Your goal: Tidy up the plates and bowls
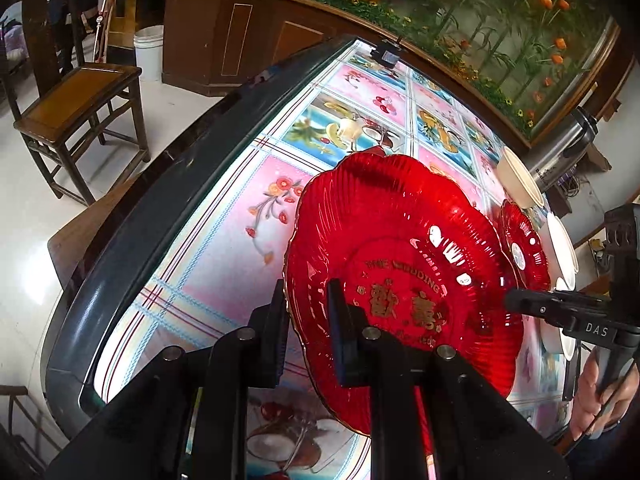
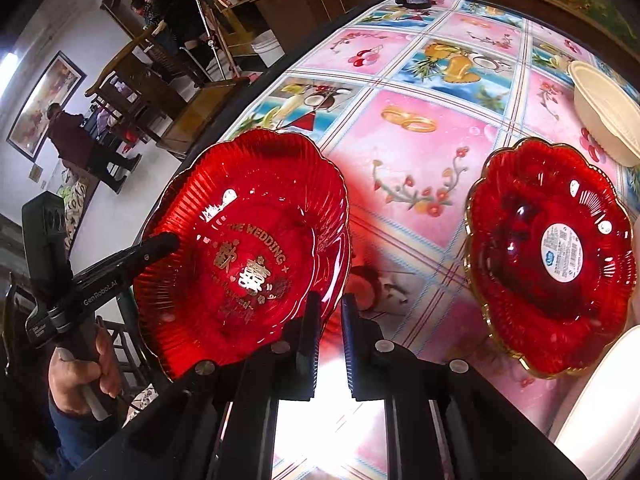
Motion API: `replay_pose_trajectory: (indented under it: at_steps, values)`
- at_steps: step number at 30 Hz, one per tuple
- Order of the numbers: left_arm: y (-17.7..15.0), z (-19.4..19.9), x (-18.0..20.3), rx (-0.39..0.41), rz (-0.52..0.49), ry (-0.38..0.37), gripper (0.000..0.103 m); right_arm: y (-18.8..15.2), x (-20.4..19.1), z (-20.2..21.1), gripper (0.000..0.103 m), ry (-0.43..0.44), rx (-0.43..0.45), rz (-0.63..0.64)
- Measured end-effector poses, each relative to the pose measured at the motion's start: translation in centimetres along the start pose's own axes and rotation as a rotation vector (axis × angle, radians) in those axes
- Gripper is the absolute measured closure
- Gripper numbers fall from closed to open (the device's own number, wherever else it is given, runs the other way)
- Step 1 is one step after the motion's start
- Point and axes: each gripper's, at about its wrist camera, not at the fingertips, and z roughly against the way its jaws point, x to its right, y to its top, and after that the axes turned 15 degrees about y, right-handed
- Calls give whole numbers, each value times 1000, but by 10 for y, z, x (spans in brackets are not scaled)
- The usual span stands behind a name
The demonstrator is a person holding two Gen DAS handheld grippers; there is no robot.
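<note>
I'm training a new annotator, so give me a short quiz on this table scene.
1. True or false: the left gripper is clamped on the rim of the lettered plate.
2. What sits inside the other red plate? A spoon; B white label; C rice.
3. How many red plates are in view?
Key: 1 true; 2 B; 3 two.

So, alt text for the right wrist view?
A red plate with wedding lettering is gripped at opposite rims by the left hand-held gripper and right hand-held gripper, over a floral tablecloth. Right of it lie a second red plate and white bowl.
</note>
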Motion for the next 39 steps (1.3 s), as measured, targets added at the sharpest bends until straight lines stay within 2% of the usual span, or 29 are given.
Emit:
replay_pose_trajectory:
  at_steps: [8,11,13,15,16,24,26,33,39]
  values:
    - [-4,2,2,13,-10,12,87,-7,-2,2,90,11,5,0]
    - [-5,2,1,11,-3,-2,83,-8,-2,4,89,15,12,3]
    - [-6,3,0,13,-2,1,74,-9,-2,6,87,12,21,8]
    - [-7,6,-1,24,1,9,45,-11,-2,9,83,13,30,18]
    - [-8,8,-2,34,3,13,41,-12,-2,12,81,13,39,20]
    - [-13,18,-16,43,29,32,40,-28,9,40,80,47,123,0]
    - [-15,21,-20,44,39,33,40,-34,15,50,77,53,156,-17]
    - [-17,43,-28,92,64,29,40,-52,58,74,74,36,221,-121]
    - [-14,58,-17,131,49,13,40,-65,88,90,74,25,254,-186]
